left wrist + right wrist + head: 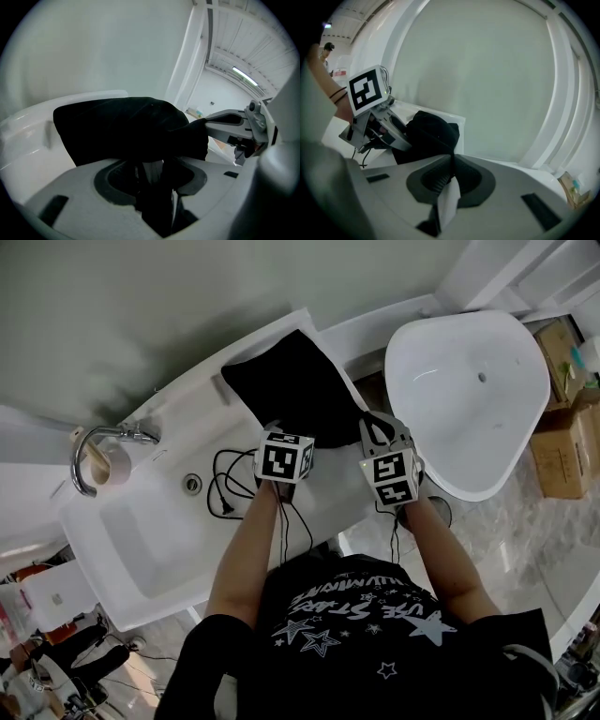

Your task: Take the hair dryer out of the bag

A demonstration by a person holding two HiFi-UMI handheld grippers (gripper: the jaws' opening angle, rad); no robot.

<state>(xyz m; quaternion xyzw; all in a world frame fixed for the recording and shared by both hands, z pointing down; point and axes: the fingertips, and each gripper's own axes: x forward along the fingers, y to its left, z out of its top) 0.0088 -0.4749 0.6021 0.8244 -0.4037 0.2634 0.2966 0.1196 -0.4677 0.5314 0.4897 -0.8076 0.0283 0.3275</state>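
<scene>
Head view.
- Bag: black, soft, flat on the white counter behind the sink. Its near edge is covered by both tools.
- Left gripper and right gripper: side by side at the bag's near edge. The marker cubes hide the jaws from above.
- Hair dryer: body not seen in any view.
- Cord: black, looped on the counter beside the drain. It runs under the left gripper, where its end is lost.
- Faucet: at the sink's far left.
- White basin: to the right.
- Cardboard boxes: beyond the basin, cut off by the frame edge.

Left gripper view.
- Left gripper: jaws pressed together on black fabric of the bag.
- Pale strip: caught in the pinch, too dark to identify.
- Bag: bulges upward and blocks the counter behind it.
- Right gripper: enters from the right, its tip at the bag's edge.

Right gripper view.
- Right gripper: jaws clamped on a fold of the bag.
- White tag: hangs from the pinch toward the camera. Any print on it is unreadable.
- Left gripper: at left, its tip buried in the bag's fabric.
- Bag's opening: not visible from this side.
</scene>
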